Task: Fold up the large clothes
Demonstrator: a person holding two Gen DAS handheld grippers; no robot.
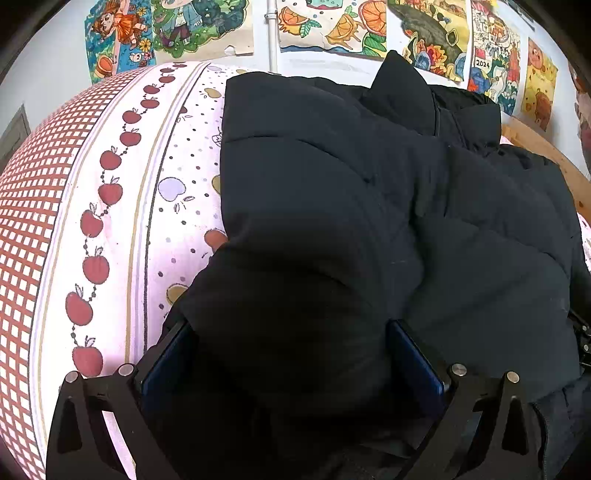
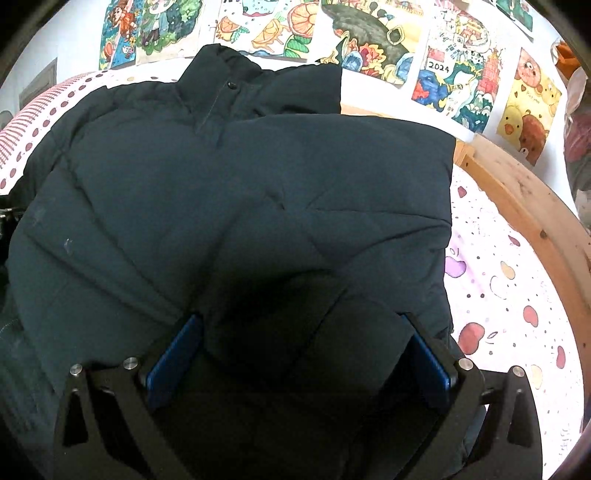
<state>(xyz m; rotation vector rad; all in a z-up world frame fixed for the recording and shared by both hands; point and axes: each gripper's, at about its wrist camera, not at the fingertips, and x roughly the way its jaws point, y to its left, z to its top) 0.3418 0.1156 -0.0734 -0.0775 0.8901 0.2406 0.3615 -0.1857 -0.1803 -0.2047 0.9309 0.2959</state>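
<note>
Left wrist view: a dark padded jacket (image 1: 332, 192) lies on a bed sheet (image 1: 122, 206) printed with apples, its long axis running away from the camera, collar toward the wall of drawings (image 1: 332, 26). The left gripper (image 1: 291, 354) has its blue pads (image 1: 166, 365) set wide, with a thick fold of the jacket bulging between them; whether they press on it cannot be told.

Right wrist view: the jacket (image 2: 240, 177) points the same way, collar at the far end, near a wooden bed frame (image 2: 517, 199). The right gripper (image 2: 303, 350) stands fully spread, with bunched fabric lying between its pads.
</note>
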